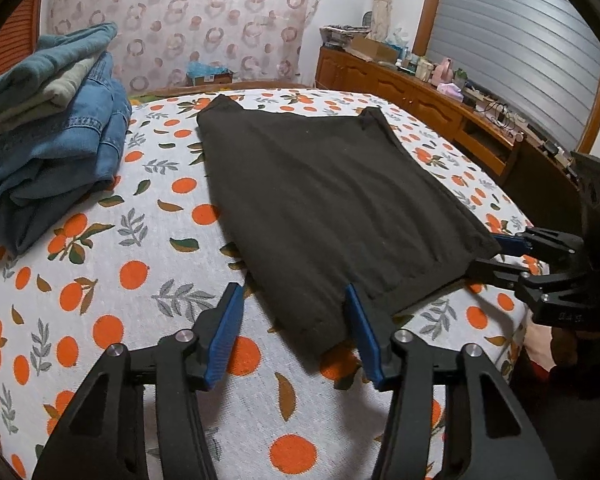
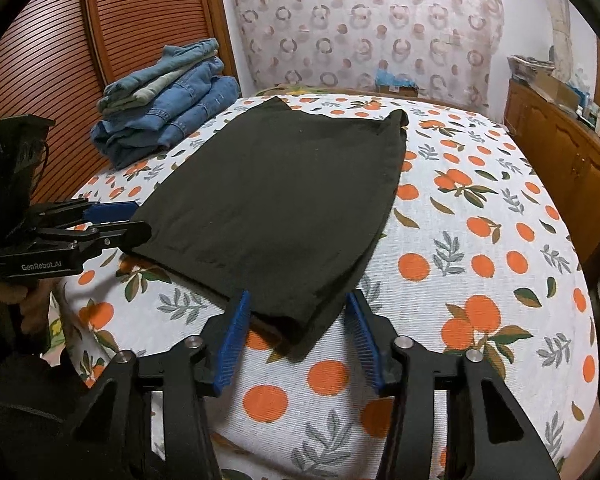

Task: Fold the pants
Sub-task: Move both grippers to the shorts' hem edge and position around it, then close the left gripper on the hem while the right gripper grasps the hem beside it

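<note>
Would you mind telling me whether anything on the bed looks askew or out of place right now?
Mostly tidy. The black pants lie flat but skewed on the orange-print bedspread, and their two far corners poke up in small peaks. The stack of folded jeans leans a little unevenly. Both tongs, left and right, are open at the near corners.

Left gripper [image 1: 296,332] low and level, jaws spread wide, blue pads [image 1: 224,336] apart, nothing pinched between them. Right gripper [image 2: 298,334] same pose, jaws wide, pads [image 2: 362,340] apart. Both point to the far side, side by side, left one at left.
</note>
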{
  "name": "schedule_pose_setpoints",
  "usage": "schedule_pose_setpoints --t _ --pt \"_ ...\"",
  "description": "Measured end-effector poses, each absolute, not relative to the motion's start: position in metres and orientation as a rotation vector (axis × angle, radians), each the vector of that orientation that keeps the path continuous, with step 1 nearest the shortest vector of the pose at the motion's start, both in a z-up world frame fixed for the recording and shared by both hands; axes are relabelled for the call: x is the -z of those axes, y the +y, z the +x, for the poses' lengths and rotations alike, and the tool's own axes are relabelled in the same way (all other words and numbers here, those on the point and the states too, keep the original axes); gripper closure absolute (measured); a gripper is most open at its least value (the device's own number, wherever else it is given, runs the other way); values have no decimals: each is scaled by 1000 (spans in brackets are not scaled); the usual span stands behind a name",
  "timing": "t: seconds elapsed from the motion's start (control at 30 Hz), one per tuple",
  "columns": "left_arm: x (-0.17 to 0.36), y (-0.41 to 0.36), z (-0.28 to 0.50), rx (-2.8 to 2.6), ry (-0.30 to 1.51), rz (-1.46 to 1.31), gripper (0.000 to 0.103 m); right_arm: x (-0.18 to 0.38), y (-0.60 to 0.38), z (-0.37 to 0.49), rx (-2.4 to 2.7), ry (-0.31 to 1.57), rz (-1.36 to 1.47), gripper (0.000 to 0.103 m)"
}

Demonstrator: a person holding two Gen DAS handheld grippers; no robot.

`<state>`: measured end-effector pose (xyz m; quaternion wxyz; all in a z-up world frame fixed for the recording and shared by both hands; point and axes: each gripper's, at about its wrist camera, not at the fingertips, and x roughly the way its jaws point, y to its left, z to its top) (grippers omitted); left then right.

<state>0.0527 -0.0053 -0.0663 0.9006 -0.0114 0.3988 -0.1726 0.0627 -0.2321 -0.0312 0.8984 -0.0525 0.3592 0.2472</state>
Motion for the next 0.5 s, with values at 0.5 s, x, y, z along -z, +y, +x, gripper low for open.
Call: schedule_pose_setpoints --t 0.5 --pt "65 -7 43 389 830 -26 57 32 -224 60 -546 737 -130 78"
